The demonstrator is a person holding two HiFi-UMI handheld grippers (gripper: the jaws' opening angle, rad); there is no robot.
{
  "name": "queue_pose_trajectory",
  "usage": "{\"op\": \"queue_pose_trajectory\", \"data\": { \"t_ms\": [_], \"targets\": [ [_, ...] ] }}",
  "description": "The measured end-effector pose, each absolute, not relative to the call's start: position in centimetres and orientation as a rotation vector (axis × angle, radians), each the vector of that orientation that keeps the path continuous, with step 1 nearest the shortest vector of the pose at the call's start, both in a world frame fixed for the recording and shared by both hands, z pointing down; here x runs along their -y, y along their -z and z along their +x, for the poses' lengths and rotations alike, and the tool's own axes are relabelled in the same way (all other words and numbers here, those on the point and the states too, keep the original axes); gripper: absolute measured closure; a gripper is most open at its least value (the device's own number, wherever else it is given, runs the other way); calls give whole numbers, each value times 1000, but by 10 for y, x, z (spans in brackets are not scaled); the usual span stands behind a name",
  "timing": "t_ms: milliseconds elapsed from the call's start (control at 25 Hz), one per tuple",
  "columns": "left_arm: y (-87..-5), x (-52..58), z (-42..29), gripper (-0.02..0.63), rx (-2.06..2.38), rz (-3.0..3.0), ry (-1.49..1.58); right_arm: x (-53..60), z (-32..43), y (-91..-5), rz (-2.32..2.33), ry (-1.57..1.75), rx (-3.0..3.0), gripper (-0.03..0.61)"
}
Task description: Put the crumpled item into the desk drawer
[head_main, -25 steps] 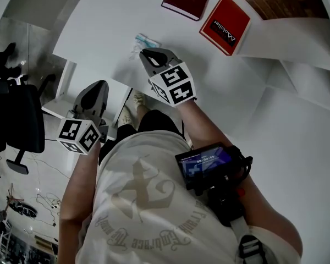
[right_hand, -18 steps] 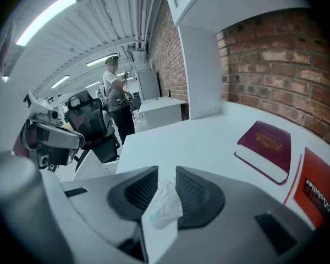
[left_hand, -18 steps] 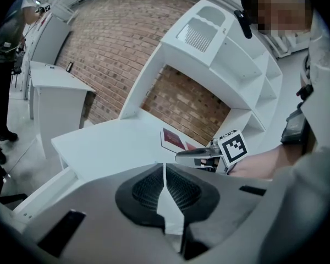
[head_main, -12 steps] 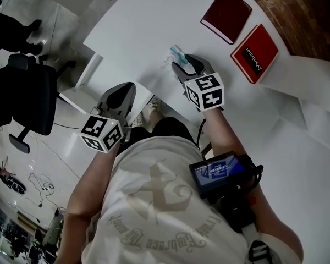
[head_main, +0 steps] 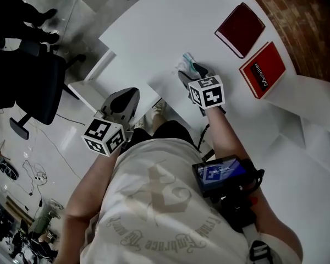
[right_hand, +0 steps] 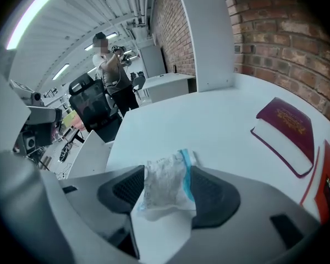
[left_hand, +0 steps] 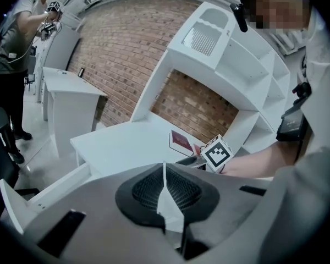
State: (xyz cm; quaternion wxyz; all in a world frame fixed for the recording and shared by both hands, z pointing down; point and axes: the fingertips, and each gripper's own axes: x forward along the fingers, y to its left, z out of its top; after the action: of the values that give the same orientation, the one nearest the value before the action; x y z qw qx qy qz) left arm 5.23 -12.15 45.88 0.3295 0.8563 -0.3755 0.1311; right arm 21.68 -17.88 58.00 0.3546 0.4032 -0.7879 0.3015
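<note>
The crumpled item point(head_main: 187, 62), a white wrapper with a blue edge, lies on the white desk point(head_main: 154, 32) near its front edge. My right gripper point(head_main: 190, 73) reaches it from the near side. In the right gripper view the wrapper point(right_hand: 166, 188) sits between the two dark pads while the right gripper point(right_hand: 166, 176) has its jaws opening wide, not pressing on it. My left gripper point(head_main: 126, 95) hangs off the desk's front edge, above the pulled-out white drawer point(head_main: 91, 78). The left gripper point(left_hand: 165, 172) is shut with nothing in it.
A dark red book point(head_main: 240, 29) and a bright red book point(head_main: 262, 69) lie on the desk beyond the wrapper. White shelves point(head_main: 313, 120) stand at the right. A black office chair point(head_main: 27, 87) is on the floor at left. A person point(right_hand: 113, 70) stands far off.
The right gripper has moved forward up to the wrapper and its jaws have spread round it. The head view has swung, so everything sits further right. The left gripper stays shut.
</note>
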Motion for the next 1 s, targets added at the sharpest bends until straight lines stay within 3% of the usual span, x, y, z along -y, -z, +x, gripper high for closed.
{"op": "queue_pose_trajectory", "data": {
  "t_ms": [320,640,1000],
  "targets": [
    [-448,112,41,581,1074,2221,-336,181,216,-594,1003,-818,1988,310],
    [-436,95,33,581,1158,2211,-335,180,215,-591,961,-788,1998,380],
    [-426,81,1,581,1305,2150,-294,186,199,-575,933,-724,2054,393]
  ]
}}
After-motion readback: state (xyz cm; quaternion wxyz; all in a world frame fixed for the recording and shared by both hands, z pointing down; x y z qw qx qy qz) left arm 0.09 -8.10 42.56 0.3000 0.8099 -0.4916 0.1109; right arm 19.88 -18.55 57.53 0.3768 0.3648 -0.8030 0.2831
